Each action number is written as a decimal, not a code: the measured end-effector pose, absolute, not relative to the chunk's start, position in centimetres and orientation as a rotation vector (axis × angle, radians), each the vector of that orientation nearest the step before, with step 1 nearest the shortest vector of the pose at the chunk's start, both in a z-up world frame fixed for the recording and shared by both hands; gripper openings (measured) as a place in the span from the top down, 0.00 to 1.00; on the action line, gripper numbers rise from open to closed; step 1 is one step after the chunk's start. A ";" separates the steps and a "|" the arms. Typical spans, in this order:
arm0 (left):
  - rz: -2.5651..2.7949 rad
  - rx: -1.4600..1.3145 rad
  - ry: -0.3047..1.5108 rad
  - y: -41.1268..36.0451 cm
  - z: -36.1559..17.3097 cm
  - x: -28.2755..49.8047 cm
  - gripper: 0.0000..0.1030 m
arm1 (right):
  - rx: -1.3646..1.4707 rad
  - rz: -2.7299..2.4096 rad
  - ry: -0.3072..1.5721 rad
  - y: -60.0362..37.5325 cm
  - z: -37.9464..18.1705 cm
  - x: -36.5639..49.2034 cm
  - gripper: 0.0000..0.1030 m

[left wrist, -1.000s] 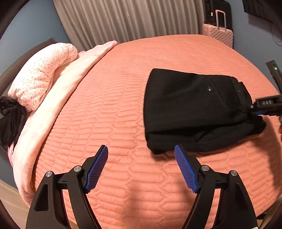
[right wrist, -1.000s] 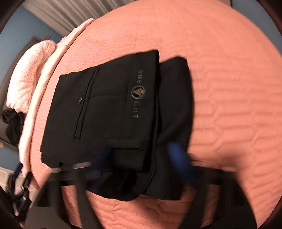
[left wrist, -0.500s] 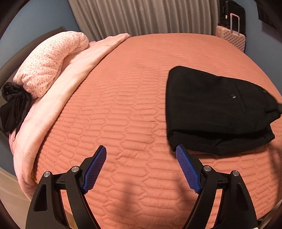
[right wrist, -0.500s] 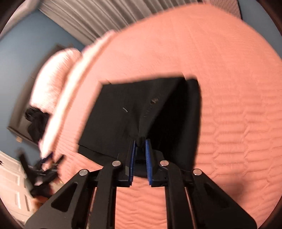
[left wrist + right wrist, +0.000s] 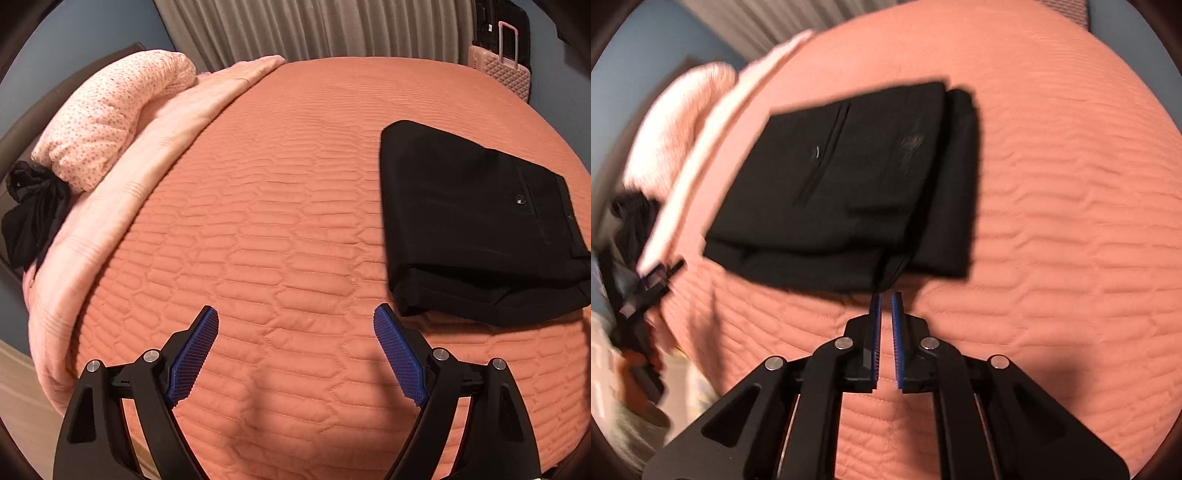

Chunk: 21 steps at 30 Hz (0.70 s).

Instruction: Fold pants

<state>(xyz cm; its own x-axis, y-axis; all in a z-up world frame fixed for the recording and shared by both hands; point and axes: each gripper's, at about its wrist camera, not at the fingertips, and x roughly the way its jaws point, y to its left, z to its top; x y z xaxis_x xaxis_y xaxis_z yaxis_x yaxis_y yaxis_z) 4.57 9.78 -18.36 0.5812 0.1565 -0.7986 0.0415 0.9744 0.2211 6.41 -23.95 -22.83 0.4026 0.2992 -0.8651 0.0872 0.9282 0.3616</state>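
- The left gripper hangs over the near part of the bed; its jaws stand wide and are opening further; nothing lies between the blue pads, only bare quilt below them
- The right gripper points down at the near edge of the pants; its jaws are almost together with a thin slit between them and are just starting to part; a small pucker of black fabric is drawn to a point at the very tips, so the tips seem to pinch it; the view is blurred there
- The salmon quilted bedspread covers the whole bed, stitched in long rounded bars; shadows fall on its near part
- The pants lie folded in a thick black stack on the right half of the bed in the left wrist view, flat on the quilt, just beyond and to the right of the left gripper's right finger; the layers show along the near edge; a back pocket with a small button faces up
- A paler pink blanket runs in a folded band along the left side of the bed; a flowered pillow rests on its far-left part; a bunched black cloth sits at the left, against the pillow's near end
- Beyond the far edge hangs a pleated grey curtain; at the far right stands a pink hard-shell suitcase with its handle raised
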 end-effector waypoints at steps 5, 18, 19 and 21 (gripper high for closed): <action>0.031 0.292 0.903 8.5 -17.5 3.7 0.18 | 0.545 0.135 1.133 -25.4 -23.0 7.4 0.93; -0.023 0.290 0.909 7.8 -18.6 4.1 0.19 | 0.460 0.032 1.058 -26.2 -21.4 4.7 0.93; -0.026 0.288 0.906 7.8 -18.6 4.0 0.19 | 0.407 -0.002 1.045 -25.8 -21.2 4.7 0.93; -0.048 0.276 0.898 7.4 -18.3 3.9 0.20 | 0.354 -0.038 0.984 -25.2 -20.3 4.3 0.93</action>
<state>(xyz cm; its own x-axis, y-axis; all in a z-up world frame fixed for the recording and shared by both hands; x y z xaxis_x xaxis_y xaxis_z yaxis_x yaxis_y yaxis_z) 3.88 7.40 -18.31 0.6244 0.0736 -0.7776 0.1565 0.9636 0.2168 4.32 -25.22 -20.32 0.5578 0.1275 -0.8201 0.1902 0.9422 0.2758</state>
